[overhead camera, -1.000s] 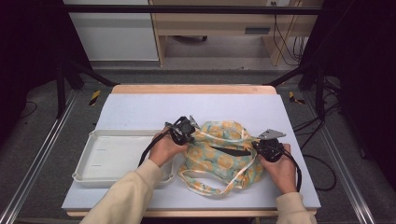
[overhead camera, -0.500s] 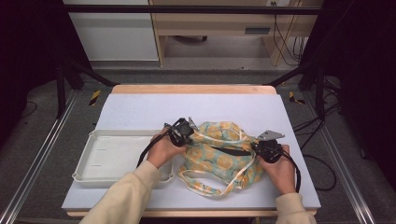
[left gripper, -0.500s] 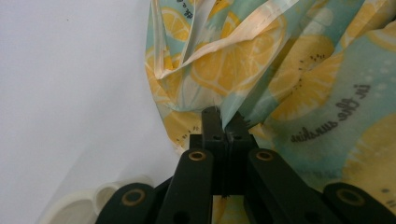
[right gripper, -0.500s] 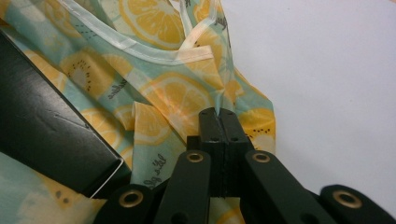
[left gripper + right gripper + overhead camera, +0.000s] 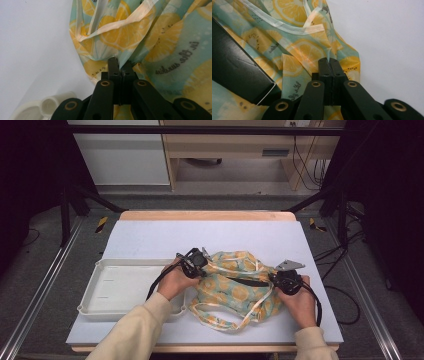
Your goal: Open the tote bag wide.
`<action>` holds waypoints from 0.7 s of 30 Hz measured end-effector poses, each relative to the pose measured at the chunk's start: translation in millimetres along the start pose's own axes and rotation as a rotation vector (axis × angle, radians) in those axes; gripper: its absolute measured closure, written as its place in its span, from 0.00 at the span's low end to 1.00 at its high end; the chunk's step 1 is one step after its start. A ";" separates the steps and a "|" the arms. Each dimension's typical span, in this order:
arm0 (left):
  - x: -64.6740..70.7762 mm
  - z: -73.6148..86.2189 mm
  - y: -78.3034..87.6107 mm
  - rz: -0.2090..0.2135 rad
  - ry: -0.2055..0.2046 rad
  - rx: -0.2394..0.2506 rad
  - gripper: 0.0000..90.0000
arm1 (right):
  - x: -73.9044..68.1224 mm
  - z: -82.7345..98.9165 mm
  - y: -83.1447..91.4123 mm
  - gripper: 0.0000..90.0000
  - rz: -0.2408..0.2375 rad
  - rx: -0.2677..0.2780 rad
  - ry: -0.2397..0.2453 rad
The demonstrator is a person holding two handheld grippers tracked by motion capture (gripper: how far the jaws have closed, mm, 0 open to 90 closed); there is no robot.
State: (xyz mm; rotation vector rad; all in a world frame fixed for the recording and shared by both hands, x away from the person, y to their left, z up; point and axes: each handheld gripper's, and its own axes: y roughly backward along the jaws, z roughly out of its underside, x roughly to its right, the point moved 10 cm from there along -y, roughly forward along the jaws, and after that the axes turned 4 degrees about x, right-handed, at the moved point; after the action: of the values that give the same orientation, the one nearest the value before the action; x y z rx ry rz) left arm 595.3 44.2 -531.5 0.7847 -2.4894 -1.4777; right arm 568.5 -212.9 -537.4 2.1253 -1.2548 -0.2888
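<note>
Claw tips of the left claw (image 5: 119,65) are clamped on a fold of the bag (image 5: 237,287), a lemon-print cloth sack lying on the worktop (image 5: 150,237) just right of the tray (image 5: 112,287). At the bag's right edge, the right claw (image 5: 329,65) pinches the fabric too, beside a black box (image 5: 234,72) inside the bag's mouth. 2 hands grip the tools.

Both forearms enter from six o'clock. The left gripper (image 5: 199,266) sits at about nine o'clock of the right gripper (image 5: 281,279), each wrapped by a hand, jaws pressed fully together and pointing inward.
</note>
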 end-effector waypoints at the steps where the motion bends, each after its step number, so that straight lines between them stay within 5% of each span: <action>1: 0.7 0.7 -0.4 0.006 0.004 -0.001 1.00 | 0.1 0.4 -0.3 1.00 -0.001 0.001 -0.004; 6: 1.0 1.7 0.0 0.010 0.008 0.012 0.98 | 0.6 -0.9 0.9 0.99 0.002 0.010 -0.014; 14: -2.5 -9.3 23.4 -0.057 0.066 0.189 0.74 | 10.0 -11.9 20.4 0.74 0.060 0.094 -0.048; 21: -1.0 -16.8 54.2 -0.072 0.107 0.333 0.54 | 11.1 -30.3 48.8 0.50 0.086 0.189 -0.071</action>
State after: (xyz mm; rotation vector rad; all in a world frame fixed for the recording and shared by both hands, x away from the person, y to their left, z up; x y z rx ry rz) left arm 582.7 52.3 -476.7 0.9854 -2.6839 -1.0193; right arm 554.7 -226.0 -482.1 2.2276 -1.4617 -0.2176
